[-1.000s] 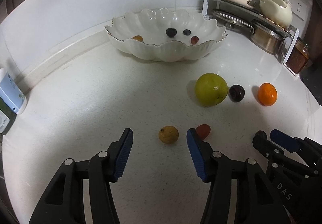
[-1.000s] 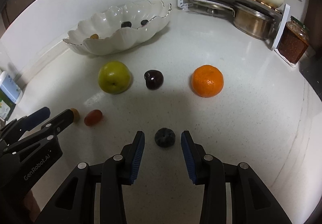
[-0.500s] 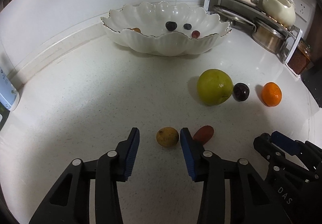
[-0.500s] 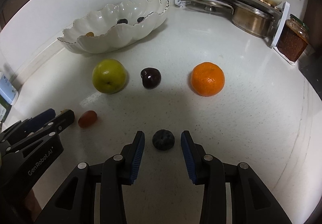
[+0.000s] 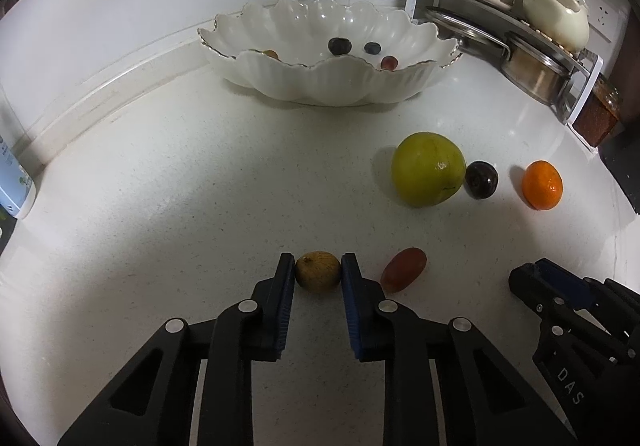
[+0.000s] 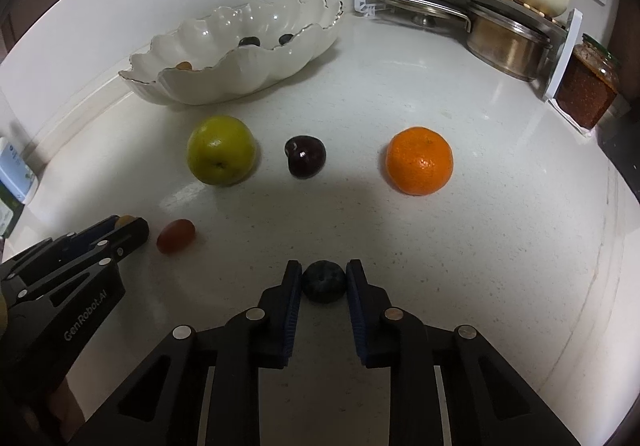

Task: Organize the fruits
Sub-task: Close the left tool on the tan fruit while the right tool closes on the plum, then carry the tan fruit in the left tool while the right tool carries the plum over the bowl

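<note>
My left gripper (image 5: 318, 274) is shut on a small yellow-brown fruit (image 5: 318, 277) that rests on the white counter. A red grape tomato (image 5: 403, 274) lies just right of it. My right gripper (image 6: 323, 281) is shut on a dark blueberry (image 6: 323, 281), also on the counter. A green apple (image 6: 221, 161), a dark plum (image 6: 305, 156) and an orange (image 6: 418, 160) sit in a row beyond. The white scalloped bowl (image 5: 320, 83) at the back holds several small fruits.
A pot rack (image 6: 472, 1) with pans and a jar (image 6: 588, 85) stands at the back right. A blue-and-white bottle (image 5: 14, 181) stands at the left edge. A dark object (image 5: 628, 173) lies at the far right edge.
Both grippers have closed. The left jaws came together on the yellow-brown fruit and the right jaws on the blueberry. Both fruits still rest on the counter.
</note>
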{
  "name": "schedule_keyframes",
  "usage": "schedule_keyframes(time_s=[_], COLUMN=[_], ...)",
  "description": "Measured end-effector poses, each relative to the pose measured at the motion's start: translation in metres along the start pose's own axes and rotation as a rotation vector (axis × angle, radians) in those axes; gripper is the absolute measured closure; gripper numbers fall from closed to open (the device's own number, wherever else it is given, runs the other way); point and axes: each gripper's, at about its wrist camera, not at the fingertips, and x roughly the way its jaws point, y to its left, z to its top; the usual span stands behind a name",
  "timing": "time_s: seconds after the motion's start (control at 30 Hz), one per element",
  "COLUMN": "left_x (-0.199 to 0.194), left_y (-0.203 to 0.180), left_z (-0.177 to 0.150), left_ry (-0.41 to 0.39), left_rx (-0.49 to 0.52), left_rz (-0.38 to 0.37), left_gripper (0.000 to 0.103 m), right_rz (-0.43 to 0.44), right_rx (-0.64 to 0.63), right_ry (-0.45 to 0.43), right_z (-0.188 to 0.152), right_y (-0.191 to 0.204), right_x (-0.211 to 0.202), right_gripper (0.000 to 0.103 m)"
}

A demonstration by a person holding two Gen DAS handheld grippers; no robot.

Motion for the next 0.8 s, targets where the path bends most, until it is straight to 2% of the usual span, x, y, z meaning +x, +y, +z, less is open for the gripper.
schedule_keyframes(time_s=[0.33, 0.8], left_x=[-0.019, -0.072], left_y=[0.003, -0.007], left_z=[-0.003, -0.007], left_ry=[-0.025, -0.123], left_rx=[-0.017, -0.034], left_rz=[0.011, 0.022], left_gripper=[0.079, 0.079], right_rz=[0.043, 0.105], right_rx=[-0.039, -0.102], right_ry=[-0.044, -0.153], right_z=[0.003, 0.012], right_y=[0.006, 0.014], right_x=[-0.017, -0.056], right_gripper=[0.079, 0.079])
